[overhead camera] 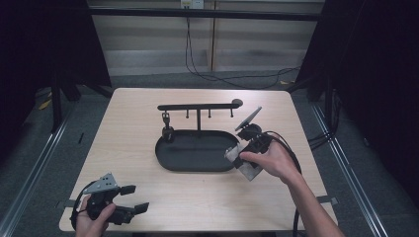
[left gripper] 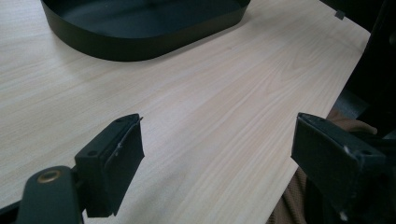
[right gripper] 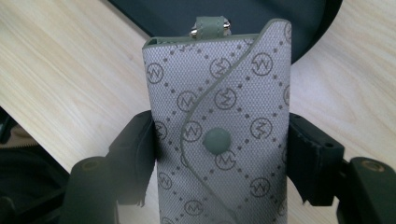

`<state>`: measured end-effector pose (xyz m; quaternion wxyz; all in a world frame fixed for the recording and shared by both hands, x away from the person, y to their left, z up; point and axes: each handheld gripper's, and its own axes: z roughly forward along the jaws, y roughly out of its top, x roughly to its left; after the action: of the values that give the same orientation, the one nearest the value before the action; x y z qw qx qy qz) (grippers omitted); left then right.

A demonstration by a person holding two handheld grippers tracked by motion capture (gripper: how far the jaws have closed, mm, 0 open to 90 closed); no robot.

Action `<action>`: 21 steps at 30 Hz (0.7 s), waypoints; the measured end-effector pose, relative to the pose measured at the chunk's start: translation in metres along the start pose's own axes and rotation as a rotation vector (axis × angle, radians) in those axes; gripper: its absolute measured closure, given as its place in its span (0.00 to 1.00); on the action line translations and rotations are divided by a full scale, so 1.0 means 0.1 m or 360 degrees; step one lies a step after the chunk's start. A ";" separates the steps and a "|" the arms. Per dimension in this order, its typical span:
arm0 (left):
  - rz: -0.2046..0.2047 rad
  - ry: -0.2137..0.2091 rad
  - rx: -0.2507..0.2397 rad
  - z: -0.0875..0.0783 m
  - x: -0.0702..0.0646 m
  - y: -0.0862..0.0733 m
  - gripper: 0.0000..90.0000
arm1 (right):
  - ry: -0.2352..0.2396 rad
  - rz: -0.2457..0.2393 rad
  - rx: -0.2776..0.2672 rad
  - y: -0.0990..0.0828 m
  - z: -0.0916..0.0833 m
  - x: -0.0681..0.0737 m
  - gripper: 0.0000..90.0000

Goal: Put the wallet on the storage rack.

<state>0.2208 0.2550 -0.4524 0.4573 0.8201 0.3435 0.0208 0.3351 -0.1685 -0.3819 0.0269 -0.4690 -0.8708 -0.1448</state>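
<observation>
Pouch point(right gripper: 219, 135) clamped in right tool point(overhead camera: 245, 159) beside black tray point(overhead camera: 170, 158); left tool point(overhead camera: 129, 198) gapes empty.

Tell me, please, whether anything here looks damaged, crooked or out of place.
Nothing stands out. The black oval tray with its hook rack stands upright mid-table, the right claw holds a patterned grey key pouch squarely, and the left claw is open over bare wood.
</observation>
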 end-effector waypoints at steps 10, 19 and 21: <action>-0.0003 -0.0003 -0.0002 0.00 0.00 0.00 0.18 | 0.0042 0.0101 -0.0112 0.10 0.02 -0.06 0.36; -0.0010 -0.0001 -0.0022 -0.01 0.00 0.00 0.18 | 0.0057 0.0173 -0.0146 0.18 0.07 -0.10 0.36; -0.0012 -0.0007 -0.0031 -0.01 0.00 0.00 0.18 | 0.0064 0.0191 -0.0153 0.20 0.09 -0.11 0.36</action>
<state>0.2205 0.2558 -0.4517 0.4659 0.8144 0.3454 0.0205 0.3591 -0.1648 -0.3877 0.0305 -0.5180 -0.8325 -0.1939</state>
